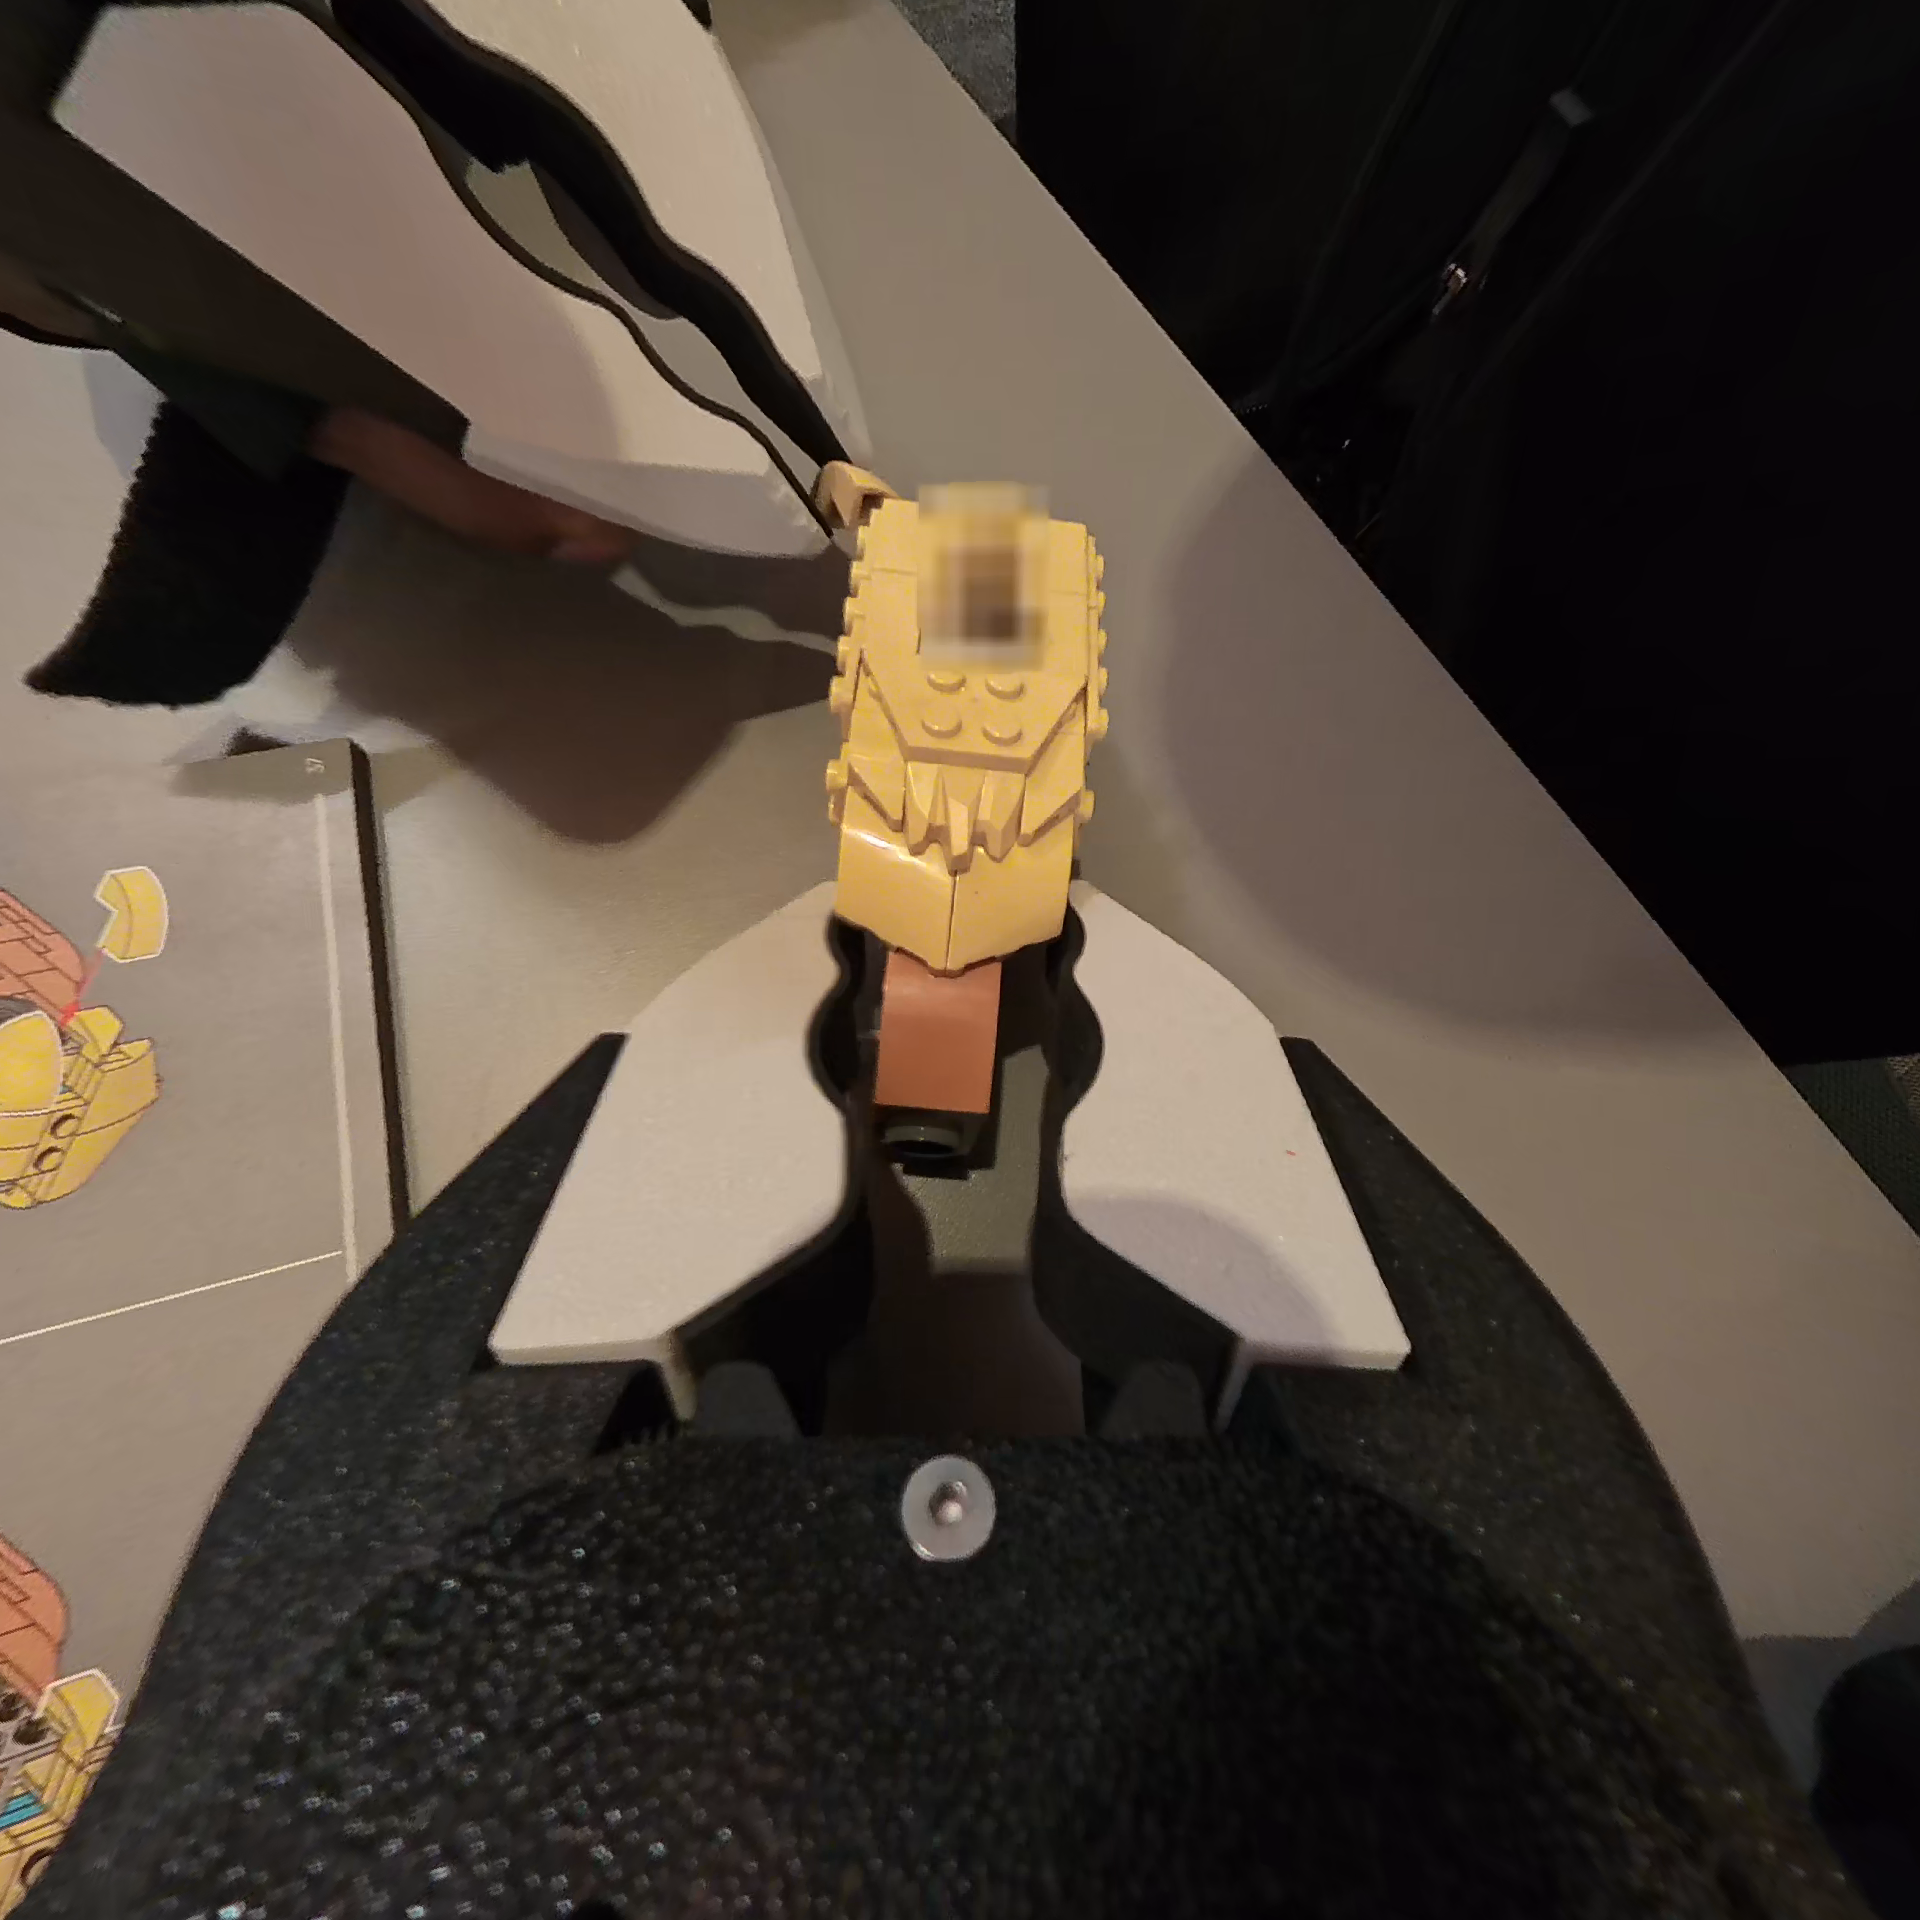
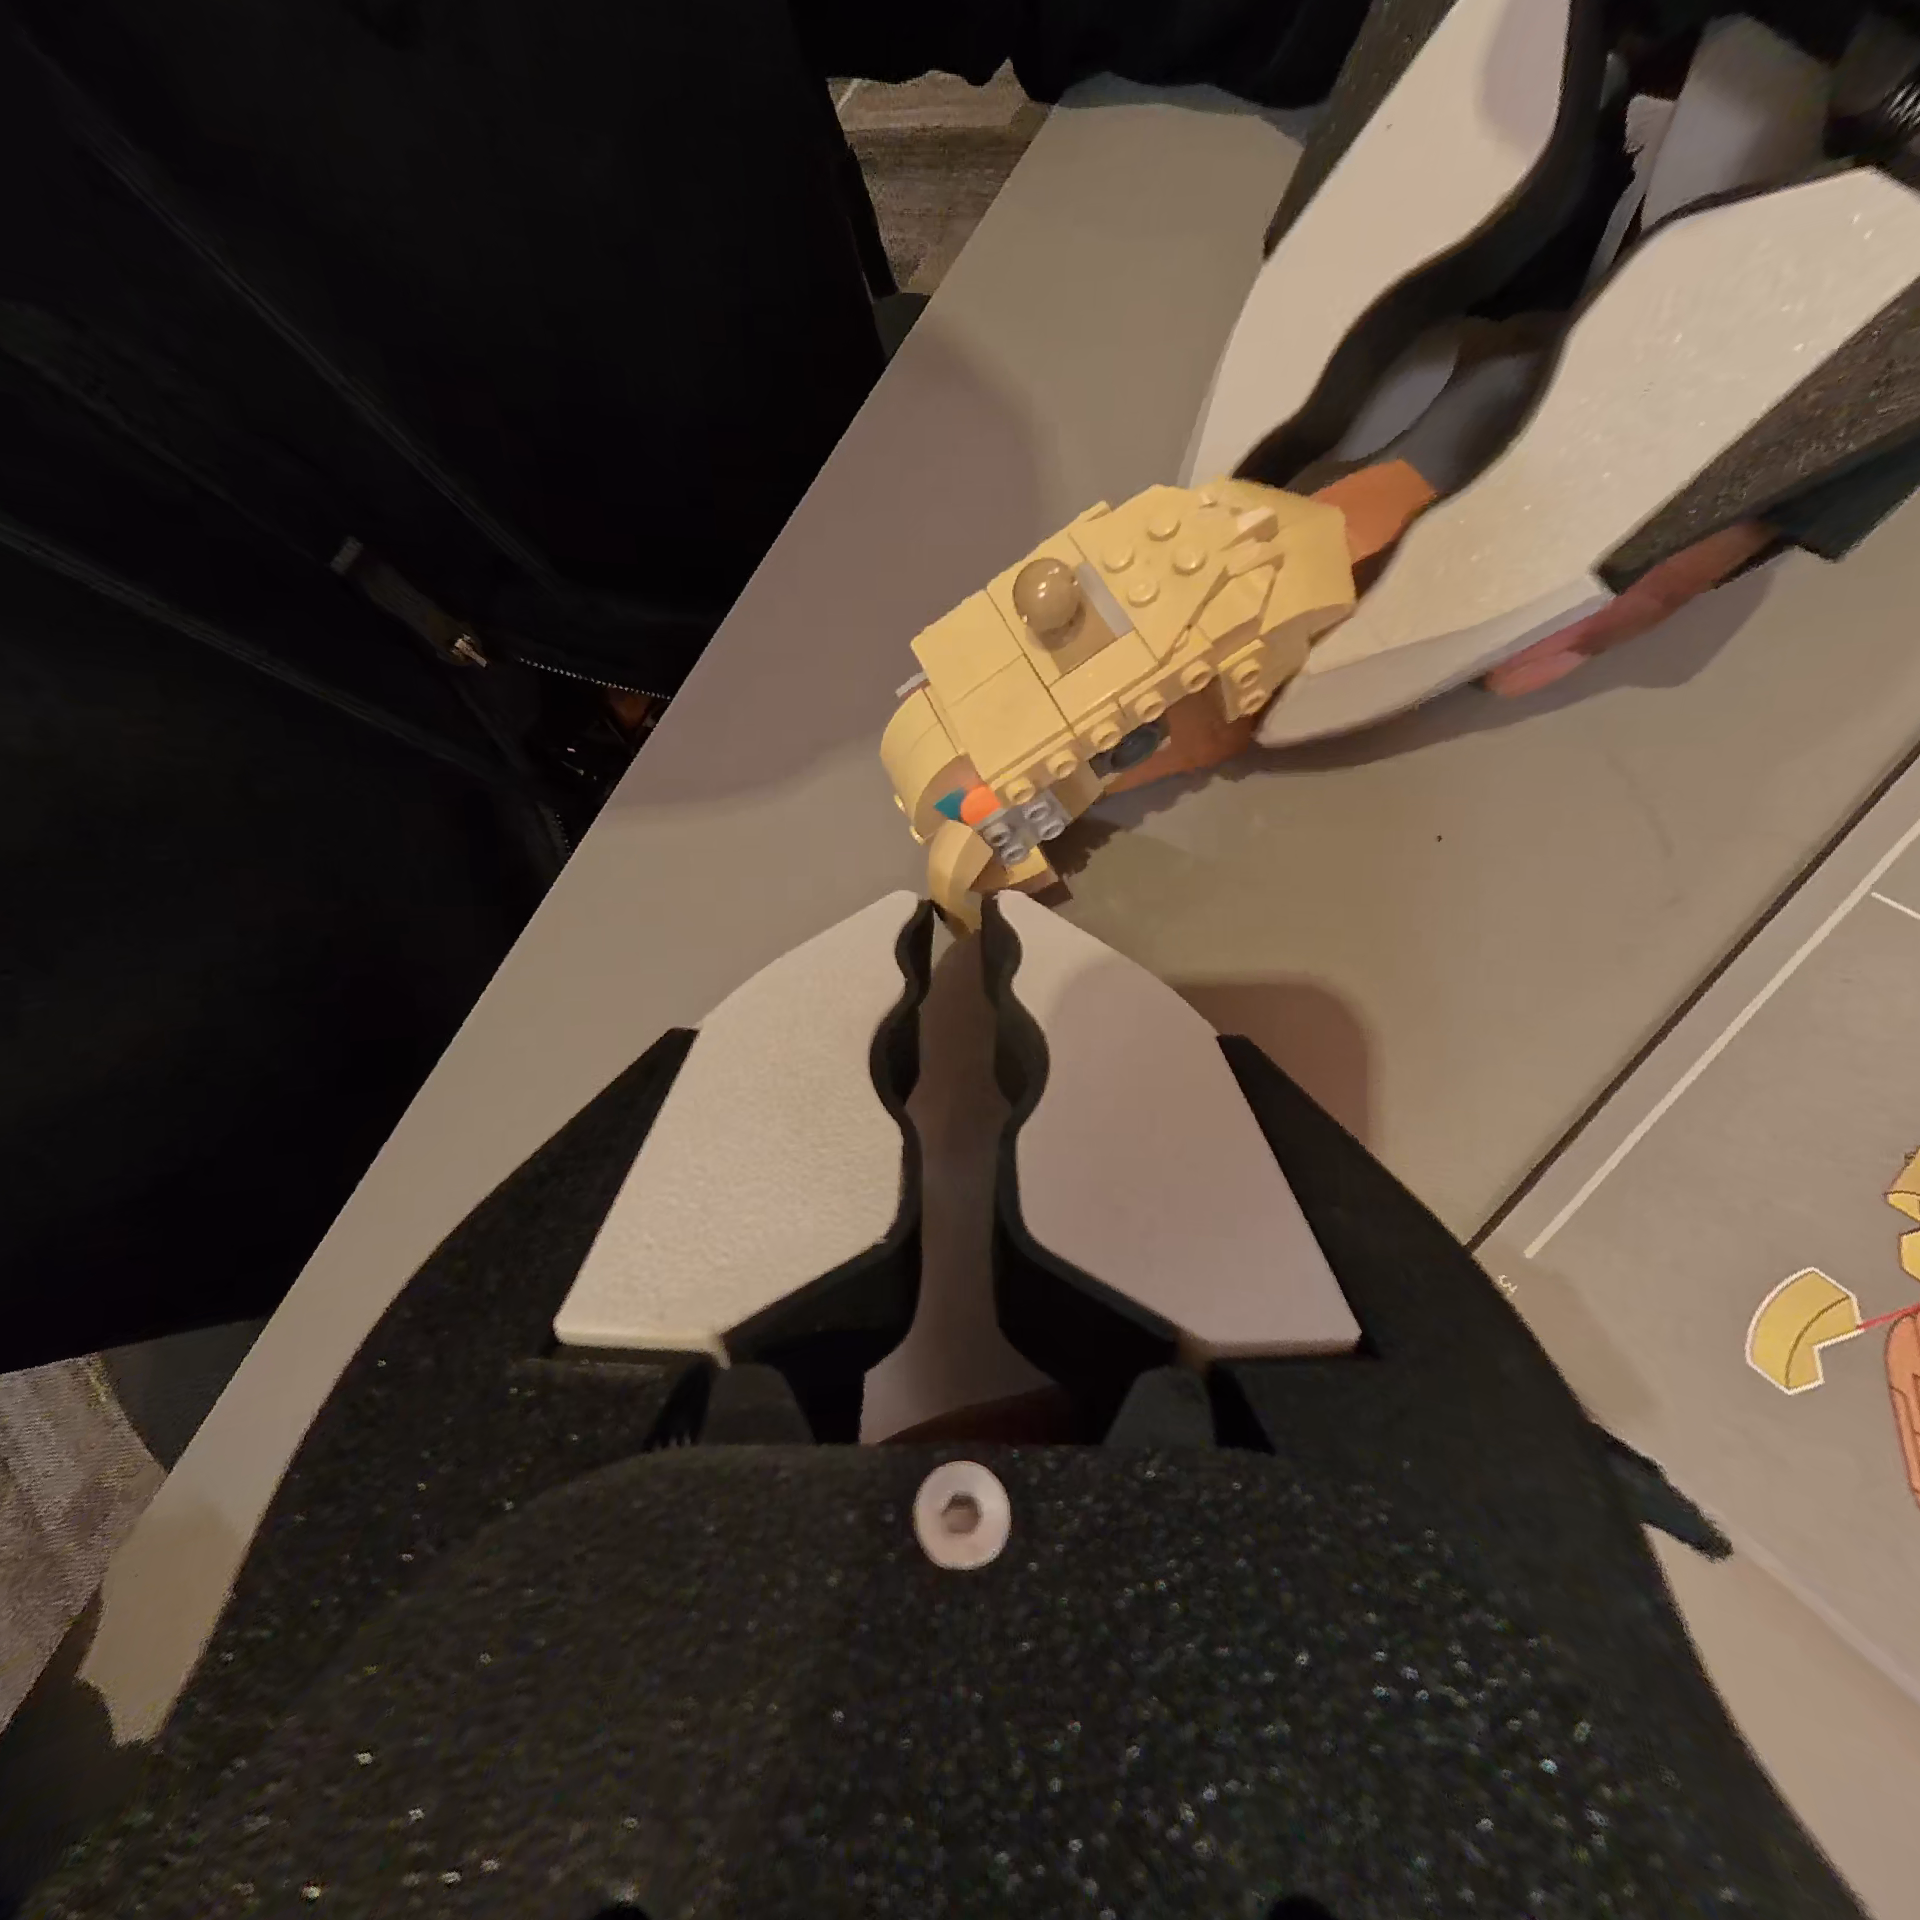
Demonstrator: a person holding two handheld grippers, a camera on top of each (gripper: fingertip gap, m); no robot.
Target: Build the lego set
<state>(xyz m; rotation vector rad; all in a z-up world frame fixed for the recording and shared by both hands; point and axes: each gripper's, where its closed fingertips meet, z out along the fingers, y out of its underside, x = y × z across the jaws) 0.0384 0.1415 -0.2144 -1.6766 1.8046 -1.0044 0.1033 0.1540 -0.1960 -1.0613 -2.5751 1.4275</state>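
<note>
My left gripper (image 1: 951, 935) is shut on a tan brick model (image 1: 966, 831), its pads pressed on the model's brown rear part (image 1: 935, 1039), and holds it just above the grey table (image 1: 1299, 779). My right gripper (image 2: 958, 914) is shut on a small tan curved brick (image 2: 956, 868), pinched at its very tips. The curved brick sits against the model's (image 2: 1081, 665) lower front end, beside a small grey plate (image 2: 1023, 826). In the left wrist view the right gripper (image 1: 831, 509) comes in from the upper left. In the right wrist view the left gripper (image 2: 1309, 592) comes in from the upper right.
An open instruction booklet (image 1: 208, 1039) lies on the table, and shows at the right in the right wrist view (image 2: 1714, 1195). The table edge runs diagonally, with a dark zipped garment or bag (image 2: 364, 520) beyond it. A person's fingers (image 2: 1558, 644) show behind the left gripper. The gap from one gripper's tips to the other's is roughly 7 centimeters.
</note>
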